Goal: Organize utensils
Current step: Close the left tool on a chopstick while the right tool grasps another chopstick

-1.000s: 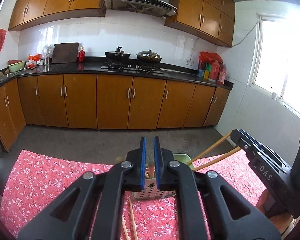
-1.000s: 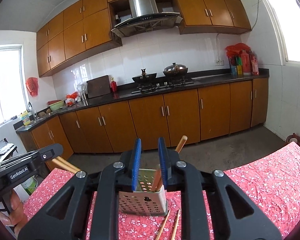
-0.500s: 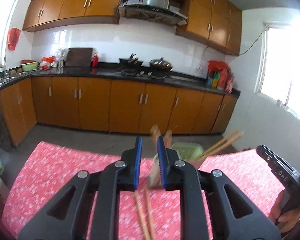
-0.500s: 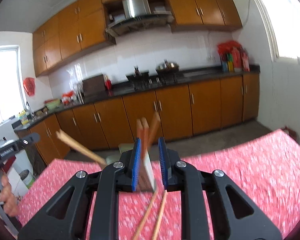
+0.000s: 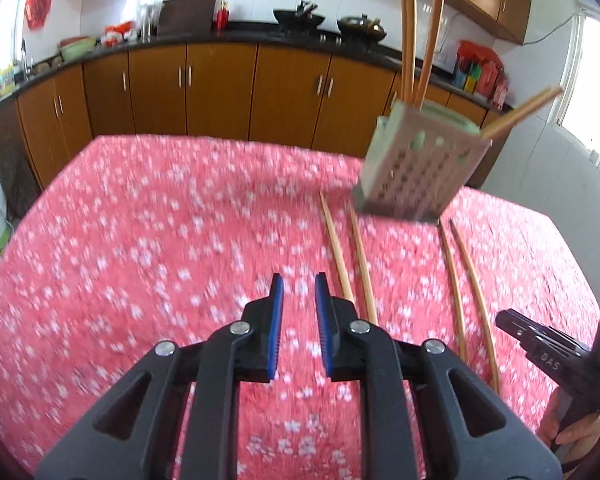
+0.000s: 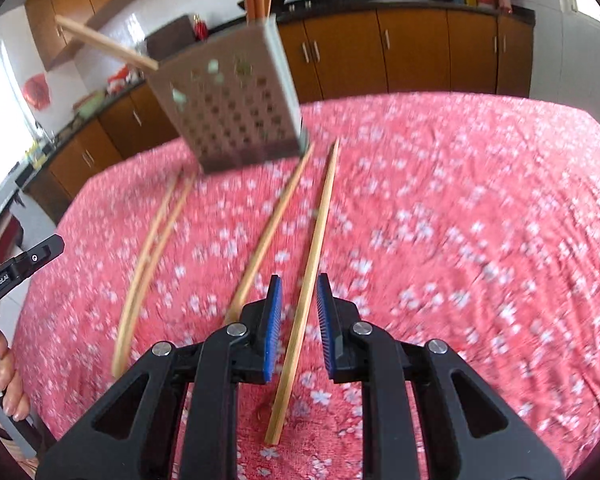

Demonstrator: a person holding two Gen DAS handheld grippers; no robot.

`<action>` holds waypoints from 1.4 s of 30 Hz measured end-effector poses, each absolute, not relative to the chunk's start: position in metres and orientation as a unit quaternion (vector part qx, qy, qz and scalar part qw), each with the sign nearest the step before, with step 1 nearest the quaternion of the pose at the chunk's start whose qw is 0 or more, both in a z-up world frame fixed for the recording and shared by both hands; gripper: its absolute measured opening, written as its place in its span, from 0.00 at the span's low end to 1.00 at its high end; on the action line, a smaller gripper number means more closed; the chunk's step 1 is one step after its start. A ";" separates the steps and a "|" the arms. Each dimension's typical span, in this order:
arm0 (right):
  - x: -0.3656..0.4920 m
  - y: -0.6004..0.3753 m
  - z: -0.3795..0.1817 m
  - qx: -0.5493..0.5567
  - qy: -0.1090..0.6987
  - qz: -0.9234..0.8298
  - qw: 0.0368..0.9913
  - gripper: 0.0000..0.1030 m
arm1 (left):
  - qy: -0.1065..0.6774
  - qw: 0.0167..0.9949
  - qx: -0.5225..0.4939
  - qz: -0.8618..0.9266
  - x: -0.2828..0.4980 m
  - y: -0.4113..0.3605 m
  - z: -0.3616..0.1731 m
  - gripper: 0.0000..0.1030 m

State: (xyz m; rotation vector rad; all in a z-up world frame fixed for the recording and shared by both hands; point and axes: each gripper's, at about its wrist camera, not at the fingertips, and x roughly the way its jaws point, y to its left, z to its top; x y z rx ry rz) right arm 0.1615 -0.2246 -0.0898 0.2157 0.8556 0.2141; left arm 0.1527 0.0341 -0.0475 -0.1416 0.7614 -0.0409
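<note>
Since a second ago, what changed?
Both grippers tipped down toward the red floral tablecloth. The left gripper parted slightly and holds nothing; the right gripper now straddles one loose wooden chopstick without pressing it. Unchanged: perforated metal utensil holder and four chopsticks on the cloth.

Utensil holder (image 5: 416,172) behind 4 chopsticks (image 5: 338,248) on tablecloth (image 5: 140,240) (more inside holder)

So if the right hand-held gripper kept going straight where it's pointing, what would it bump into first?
Probably the chopstick lying on the flowery red tablecloth: it runs right between the right hand-held gripper fingers. Depth is hard to judge, so it might touch the cloth beside it.
</note>
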 end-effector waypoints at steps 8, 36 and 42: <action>0.165 -0.223 -0.100 0.081 0.424 0.089 0.898 0.09 | 0.394 0.916 -0.069 -0.041 0.153 0.024 -0.067 0.17; 0.177 -0.268 -0.105 0.082 0.414 0.031 0.906 0.08 | 0.435 0.898 -0.015 -0.055 0.171 -0.012 -0.107 0.09; 0.186 -0.271 -0.105 0.068 0.413 0.029 0.908 0.08 | 0.435 0.900 -0.030 -0.012 0.191 0.019 -0.107 0.08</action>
